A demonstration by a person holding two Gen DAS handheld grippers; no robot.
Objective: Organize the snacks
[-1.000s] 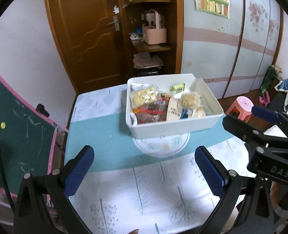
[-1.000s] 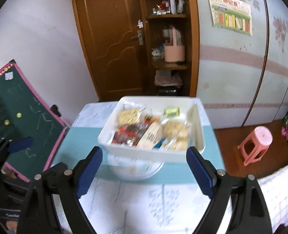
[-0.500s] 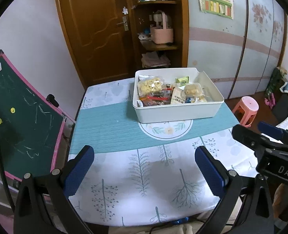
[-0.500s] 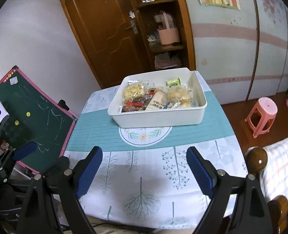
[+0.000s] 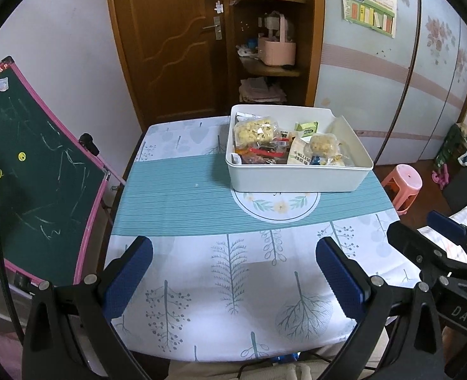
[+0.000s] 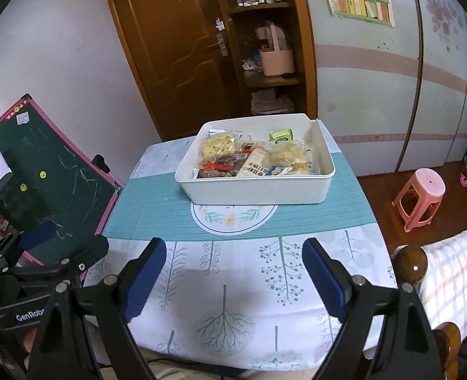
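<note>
A white bin [image 5: 296, 179] [image 6: 258, 190] full of snack packets stands at the far side of the table, on the teal band of the cloth. Inside lie a bag of yellow puffs [image 5: 255, 131] [image 6: 217, 145], a green packet [image 5: 306, 126] [image 6: 280, 135] and several other wrappers. My left gripper [image 5: 233, 272] is open and empty, held over the near edge of the table. My right gripper [image 6: 235, 275] is open and empty too, beside it at the near edge. Each gripper shows at the side of the other's view.
The table [image 5: 201, 269] has a white tree-print cloth. A green chalkboard [image 5: 27, 164] leans at the left. A pink stool [image 6: 420, 193] stands on the floor at the right. A wooden chair post [image 6: 412, 262] and a checked cloth are near right. Door and shelves are behind.
Both grippers have pulled back from the bin toward the near edge of the table. The bin, close in front a second ago, now sits far off on the table.
</note>
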